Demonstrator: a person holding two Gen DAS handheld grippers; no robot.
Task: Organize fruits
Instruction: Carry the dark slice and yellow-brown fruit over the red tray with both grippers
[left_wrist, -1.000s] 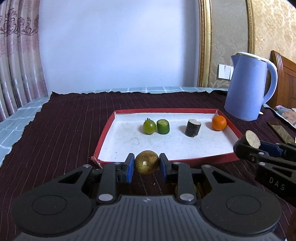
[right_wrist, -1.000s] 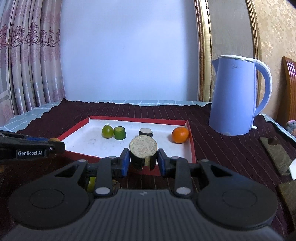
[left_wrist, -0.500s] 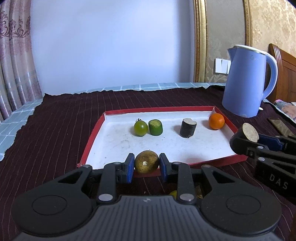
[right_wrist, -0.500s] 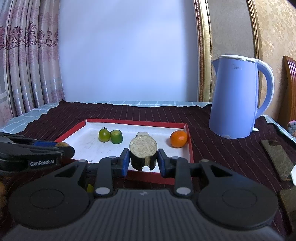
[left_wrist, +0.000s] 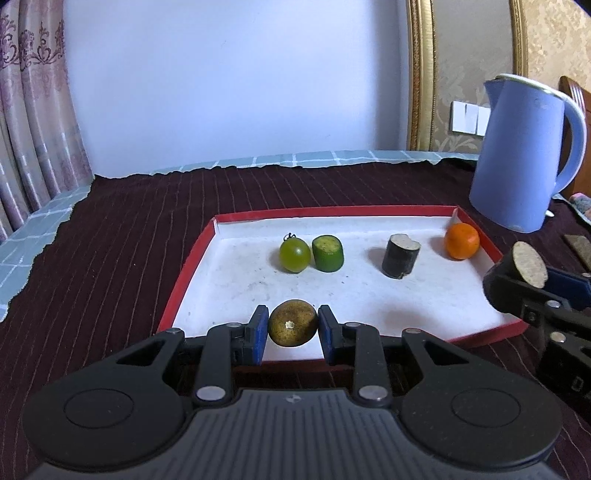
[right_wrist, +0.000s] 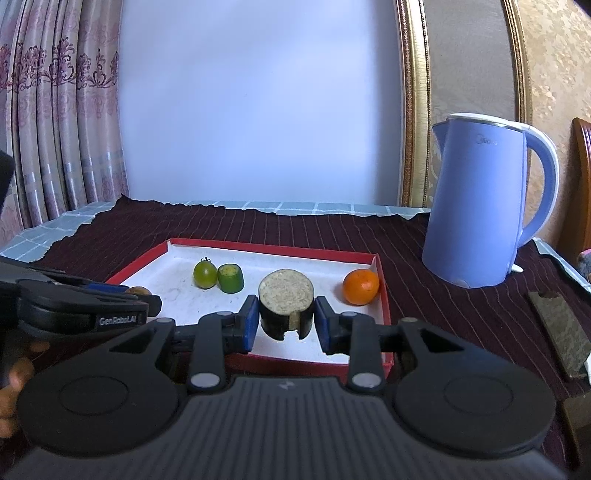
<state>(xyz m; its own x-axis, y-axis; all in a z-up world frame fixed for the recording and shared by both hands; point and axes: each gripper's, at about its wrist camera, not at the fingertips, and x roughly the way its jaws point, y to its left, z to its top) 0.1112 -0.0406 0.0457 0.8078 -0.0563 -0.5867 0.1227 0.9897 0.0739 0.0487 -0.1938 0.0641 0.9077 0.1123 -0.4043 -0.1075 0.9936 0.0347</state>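
A red-rimmed white tray (left_wrist: 369, 212) (right_wrist: 384, 295) holds a green tomato (left_wrist: 294, 254) (right_wrist: 205, 274), a green cut piece (left_wrist: 327, 253) (right_wrist: 230, 278), a dark cut piece (left_wrist: 400, 256) and an orange (left_wrist: 461, 240) (right_wrist: 361, 286). My left gripper (left_wrist: 293, 334) is shut on a brownish round fruit (left_wrist: 293, 328) above the tray's near edge. My right gripper (right_wrist: 286, 323) is shut on a dark cylindrical piece (right_wrist: 286, 302) with a pale cut top, over the tray's near right part. It also shows in the left wrist view (left_wrist: 524, 273).
A blue electric kettle (left_wrist: 528, 155) (right_wrist: 487, 214) stands right of the tray on a dark striped cloth (left_wrist: 129, 240). A flat dark object (right_wrist: 561, 328) lies at the right. Curtains hang at the left, a wall behind.
Both grippers have moved forward and up over the tray's near edge, each still holding its piece. The things in the tray have not moved.
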